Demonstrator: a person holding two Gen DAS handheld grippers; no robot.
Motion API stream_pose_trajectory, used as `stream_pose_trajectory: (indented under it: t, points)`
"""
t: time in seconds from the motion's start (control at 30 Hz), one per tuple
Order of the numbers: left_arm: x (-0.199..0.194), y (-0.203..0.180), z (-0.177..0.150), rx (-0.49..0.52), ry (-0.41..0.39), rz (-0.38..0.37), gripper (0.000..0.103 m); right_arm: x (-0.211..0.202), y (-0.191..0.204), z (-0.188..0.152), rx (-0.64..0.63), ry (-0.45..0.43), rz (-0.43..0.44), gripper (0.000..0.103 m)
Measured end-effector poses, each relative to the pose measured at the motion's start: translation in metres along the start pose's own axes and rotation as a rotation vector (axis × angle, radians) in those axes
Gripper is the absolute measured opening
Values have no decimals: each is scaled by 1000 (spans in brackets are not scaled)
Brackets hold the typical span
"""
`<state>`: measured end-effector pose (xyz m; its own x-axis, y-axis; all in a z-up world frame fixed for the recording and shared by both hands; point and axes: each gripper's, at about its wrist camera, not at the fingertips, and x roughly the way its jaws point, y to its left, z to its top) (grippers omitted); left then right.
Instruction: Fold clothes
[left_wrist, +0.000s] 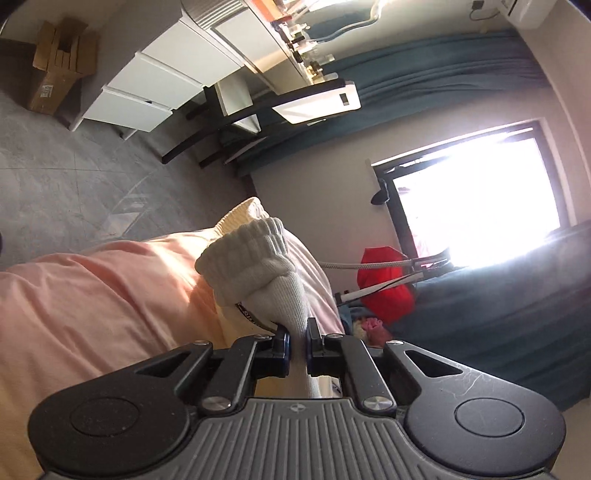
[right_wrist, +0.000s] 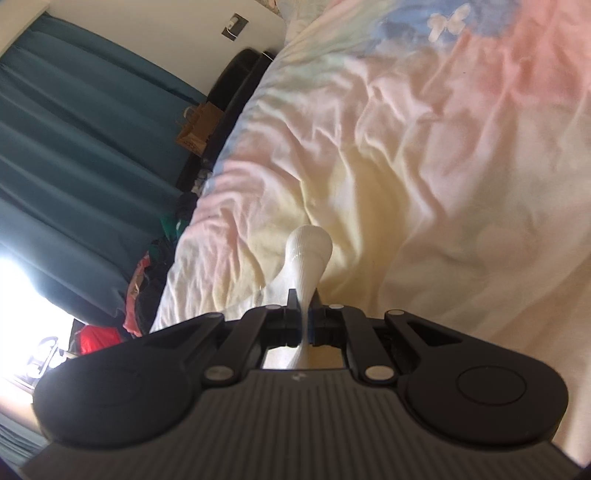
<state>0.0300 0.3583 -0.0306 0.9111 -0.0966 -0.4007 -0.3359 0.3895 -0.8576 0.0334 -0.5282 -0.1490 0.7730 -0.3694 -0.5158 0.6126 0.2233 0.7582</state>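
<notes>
The white sock (left_wrist: 255, 273) is pinched in my left tongs (left_wrist: 298, 332), jaws clenched on its knit just below the ribbed cuff, which bunches up ahead of the fingertips. A dark band with pale lettering runs along the sock's lower edge beside my left finger (left_wrist: 281, 338); I can't read the letters. In the right wrist view, my right tongs (right_wrist: 303, 302) are clenched too, on a smooth rounded end of white sock (right_wrist: 309, 254) that sticks out past the tips, the rest trailing back between the fingers. Whether both tongs hold one sock or two, I cannot tell.

Under the sock lies the bed's pastel duvet (right_wrist: 424, 155), creased, pink, cream and blue, with a white butterfly print (right_wrist: 448, 20) near the far end. Past the bed are teal curtains (right_wrist: 74, 140), a bright window (left_wrist: 476, 195) and a red bag (left_wrist: 384, 280). A white drawer unit (left_wrist: 155, 85) stands on the grey floor, with a cardboard box (left_wrist: 55, 74) near it bearing a small label too tiny to read.
</notes>
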Motion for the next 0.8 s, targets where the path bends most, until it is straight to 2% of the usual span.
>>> stream_pose_trajectory:
  t: [0.17,0.3,0.43,0.53,0.57,0.6,0.63,0.67,0.7,0.73,0.8]
  points:
    - [-9,27,1,-40,24,101,8,-46,-10,1,80,-121,-73,6]
    - [-21,47,-3,1,26,192,9,-84,-19,-4,104,-193,-212,6]
    - [-26,52,-13,90,18,256,13,-96,-38,-13,148,-145,-329,7]
    - [-26,41,-22,176,26,280,17,-96,-40,-13,127,-114,-366,11]
    - [-26,35,-23,208,30,285,22,-97,-37,-12,109,-110,-373,12]
    - [-26,30,-25,244,37,291,35,-98,-33,-11,80,-116,-378,18]
    - [-29,24,-28,285,43,301,44,-101,-25,-12,36,-141,-381,34]
    - [-32,19,-32,328,48,312,60,-105,-17,-12,-8,-166,-384,45]
    - [-34,12,-36,379,48,324,67,-109,-9,-13,-52,-198,-374,73]
    - [-36,4,-42,433,42,338,69,-115,1,-13,-96,-241,-341,91]
    - [-41,-15,-58,540,22,371,78,-128,19,-15,-180,-322,-270,90]
